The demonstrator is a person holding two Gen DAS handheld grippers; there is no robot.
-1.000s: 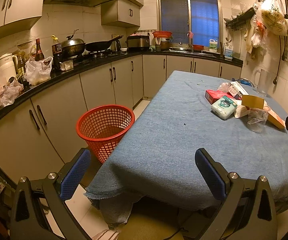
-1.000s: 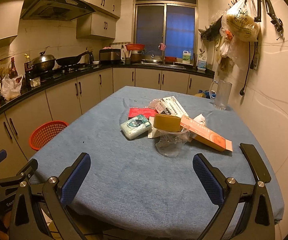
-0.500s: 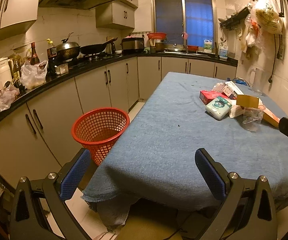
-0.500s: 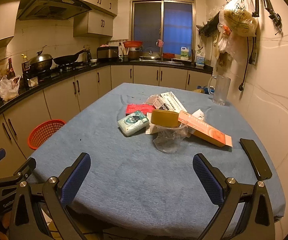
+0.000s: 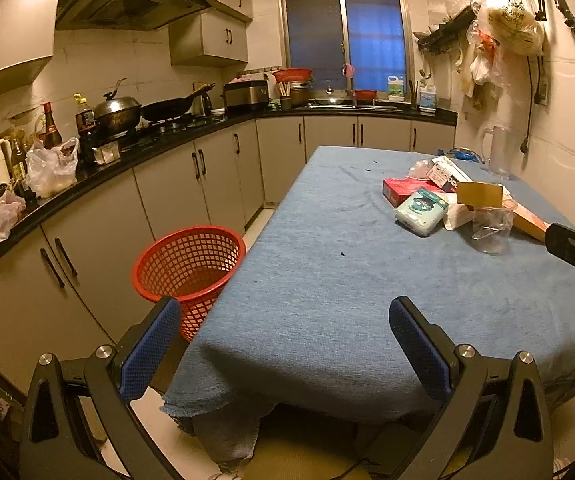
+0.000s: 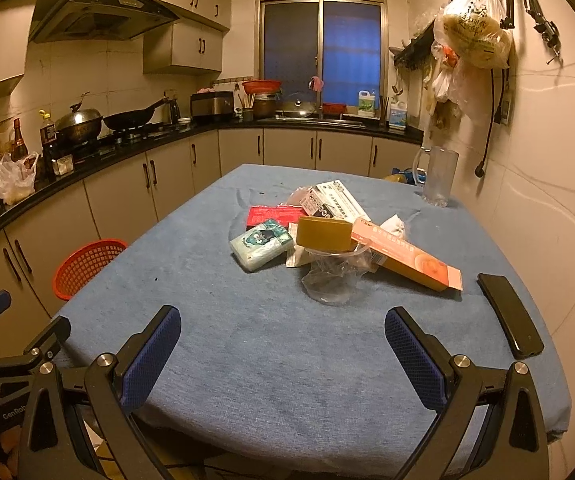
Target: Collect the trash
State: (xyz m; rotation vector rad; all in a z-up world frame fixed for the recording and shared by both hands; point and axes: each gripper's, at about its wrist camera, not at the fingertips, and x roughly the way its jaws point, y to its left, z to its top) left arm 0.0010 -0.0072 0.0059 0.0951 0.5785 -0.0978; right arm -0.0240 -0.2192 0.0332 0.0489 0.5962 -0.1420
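Both your grippers — left (image 5: 283, 354), right (image 6: 281, 354) — wide, empty; right has edged nearer trash pile (image 6: 327, 236) since a second ago; basket (image 5: 189, 266) waits, nothing collected yet — reach on

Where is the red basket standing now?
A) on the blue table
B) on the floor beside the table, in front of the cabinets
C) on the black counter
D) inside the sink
B: the red basket stands on the floor between the table edge and the cabinets.
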